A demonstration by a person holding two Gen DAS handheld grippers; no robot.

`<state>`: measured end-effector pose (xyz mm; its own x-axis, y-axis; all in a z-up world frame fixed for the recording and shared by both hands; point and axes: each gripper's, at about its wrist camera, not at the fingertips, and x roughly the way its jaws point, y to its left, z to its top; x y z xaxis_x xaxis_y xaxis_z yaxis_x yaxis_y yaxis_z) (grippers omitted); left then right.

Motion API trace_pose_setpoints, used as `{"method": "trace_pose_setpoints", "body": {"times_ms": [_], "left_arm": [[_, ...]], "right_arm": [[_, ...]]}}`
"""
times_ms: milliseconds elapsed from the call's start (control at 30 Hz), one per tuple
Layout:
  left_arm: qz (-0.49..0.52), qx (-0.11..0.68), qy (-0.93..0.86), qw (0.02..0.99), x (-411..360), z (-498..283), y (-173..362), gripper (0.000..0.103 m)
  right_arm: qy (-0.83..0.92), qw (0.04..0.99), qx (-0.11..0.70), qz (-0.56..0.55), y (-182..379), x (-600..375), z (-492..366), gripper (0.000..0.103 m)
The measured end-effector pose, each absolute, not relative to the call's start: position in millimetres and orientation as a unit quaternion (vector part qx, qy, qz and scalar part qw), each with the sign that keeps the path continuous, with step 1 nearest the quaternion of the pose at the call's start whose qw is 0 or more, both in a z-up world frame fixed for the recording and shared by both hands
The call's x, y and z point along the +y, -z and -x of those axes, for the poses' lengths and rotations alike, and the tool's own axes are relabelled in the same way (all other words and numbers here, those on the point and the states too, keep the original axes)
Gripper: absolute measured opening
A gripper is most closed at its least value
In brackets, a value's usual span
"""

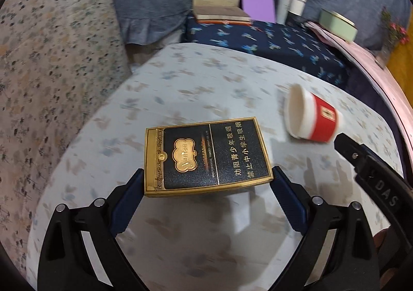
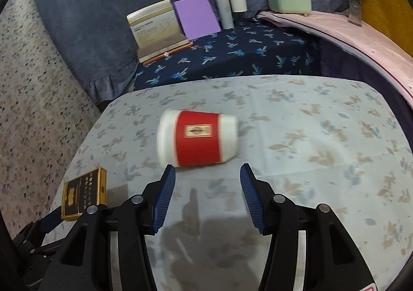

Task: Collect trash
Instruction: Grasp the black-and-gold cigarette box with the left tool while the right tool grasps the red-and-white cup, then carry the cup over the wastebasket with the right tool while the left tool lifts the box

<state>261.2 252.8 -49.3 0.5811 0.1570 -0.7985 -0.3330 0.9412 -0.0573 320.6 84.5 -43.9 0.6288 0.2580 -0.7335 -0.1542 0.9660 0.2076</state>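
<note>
The left gripper (image 1: 207,182) clamps a cigarette pack (image 1: 206,155) by its long edges, lifted flat above the table (image 1: 180,79), long axis running crosswise between the pads. The right gripper (image 2: 207,180) stands half open and empty just short of a paper cup (image 2: 197,140), which lies on its side mid-table, mouth toward the left edge.

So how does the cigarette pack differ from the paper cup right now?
The cigarette pack is a flat black-and-gold box; the paper cup is round, white with a red band. The pack is clamped in the left gripper above the cloth, while the cup lies on its side on the cloth, ahead of the right gripper, whose jaws stand apart without touching it. Both sit over the same flowered tablecloth.
</note>
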Motion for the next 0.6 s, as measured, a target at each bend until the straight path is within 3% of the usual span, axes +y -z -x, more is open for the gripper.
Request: {"method": "trace_pose_setpoints", "body": {"times_ms": [300, 500, 600], "left_arm": [[0.112, 0.431, -0.159, 0.881, 291, -266, 51, 0.091], [0.117, 0.431, -0.15, 0.882, 292, -266, 52, 0.091], [0.118, 0.432, -0.14, 0.883, 283, -268, 51, 0.091]], "right_arm": [[-0.044, 0.909, 0.415, -0.011, 61, 139, -345, 0.051], [0.008, 0.908, 0.418, 0.002, 71, 125, -346, 0.051], [0.014, 0.906, 0.422, -0.021, 73, 103, -340, 0.043]]}}
